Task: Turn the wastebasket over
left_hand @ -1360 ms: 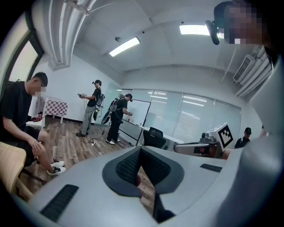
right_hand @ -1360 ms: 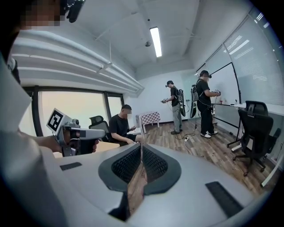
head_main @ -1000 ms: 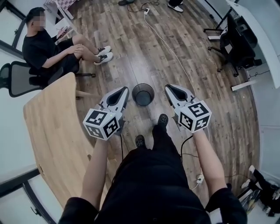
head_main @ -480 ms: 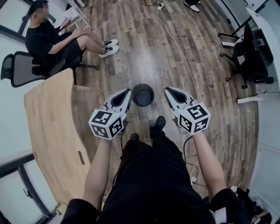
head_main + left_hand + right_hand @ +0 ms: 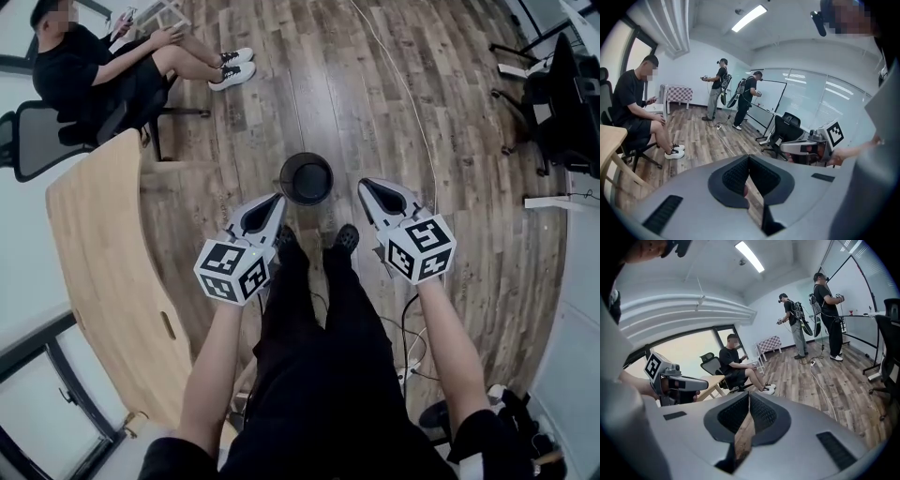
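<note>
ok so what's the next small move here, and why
Probably open both claws and lower them to the rim of the wastebasket. It stands upright on the floor, mouth up, untouched. The left claw and right claw hang above it, one each side, both shut and empty, so neither can grip yet.

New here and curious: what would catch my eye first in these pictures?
Two white hand-held tools stand out: the left gripper and right gripper, both shut, each carrying a black-and-white marker cube. Between their tips a black wastebasket stands upright on the wooden floor, just ahead of the wearer's shoes. A seated person is at upper left, beside a wooden table.
</note>
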The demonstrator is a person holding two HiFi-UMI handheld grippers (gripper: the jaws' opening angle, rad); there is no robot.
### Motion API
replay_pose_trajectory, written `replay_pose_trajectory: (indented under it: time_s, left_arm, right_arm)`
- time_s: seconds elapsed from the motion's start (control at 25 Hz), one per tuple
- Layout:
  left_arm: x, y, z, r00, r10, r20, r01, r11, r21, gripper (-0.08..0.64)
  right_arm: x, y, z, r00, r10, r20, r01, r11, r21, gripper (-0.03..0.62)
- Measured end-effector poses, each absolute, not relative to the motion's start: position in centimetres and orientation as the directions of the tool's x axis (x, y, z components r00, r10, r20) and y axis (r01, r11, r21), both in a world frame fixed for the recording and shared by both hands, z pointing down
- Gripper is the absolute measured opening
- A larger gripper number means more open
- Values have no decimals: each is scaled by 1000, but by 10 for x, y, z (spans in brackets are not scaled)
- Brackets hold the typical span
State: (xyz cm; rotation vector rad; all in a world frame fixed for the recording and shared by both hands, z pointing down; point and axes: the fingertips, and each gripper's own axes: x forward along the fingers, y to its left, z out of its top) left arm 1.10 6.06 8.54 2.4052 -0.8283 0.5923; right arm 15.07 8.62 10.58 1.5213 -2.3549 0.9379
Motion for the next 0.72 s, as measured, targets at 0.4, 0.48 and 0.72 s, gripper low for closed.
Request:
replay_pose_trajectory:
  time_s: [0.4,0.48,0.72]
  left_arm:
    - [15,60,173,722,-347,598,-646,-649,403,18]
    - [16,60,194,722,-326,611,-639,-652,408,18]
    - [10,64,255,711,-258,654,-623,-662,417,18]
  right_arm:
    - [146,81,165,-440,-713,545,-889,260,-377,34]
    - [145,79,177,-431,-704,564,-896,261,-358,34]
    - [139,84,220,-403,-679,614,-909,222,-352,34]
